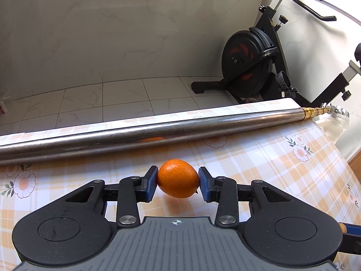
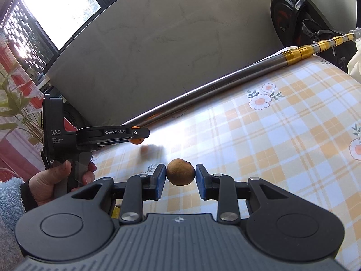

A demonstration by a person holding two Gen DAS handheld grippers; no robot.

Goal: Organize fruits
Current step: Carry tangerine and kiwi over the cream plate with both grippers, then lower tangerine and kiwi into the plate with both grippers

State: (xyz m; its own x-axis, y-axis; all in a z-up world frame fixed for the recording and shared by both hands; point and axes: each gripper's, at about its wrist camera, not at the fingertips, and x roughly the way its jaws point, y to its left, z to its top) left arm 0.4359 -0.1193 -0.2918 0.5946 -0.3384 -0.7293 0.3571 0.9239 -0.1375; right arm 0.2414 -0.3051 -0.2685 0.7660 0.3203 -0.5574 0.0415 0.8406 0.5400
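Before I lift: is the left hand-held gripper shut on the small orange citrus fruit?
Shut on it. The left hand-held gripper has both blue pads pressed against the sides of the small orange citrus fruit.

A small orange citrus fruit [image 1: 178, 178], glossy and slightly egg-shaped, sits at lower centre of the left wrist view. A round, dull brown fruit [image 2: 180, 172] sits centre-low in the right wrist view.

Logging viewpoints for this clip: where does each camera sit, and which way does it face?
Left wrist: on the left gripper, facing down over its fingers at a clamped orange fruit; no hand shows.
Right wrist: on the right gripper, facing a clamped brown fruit; the left hand shows.
Shared: metal pole, checked tablecloth, orange fruit.
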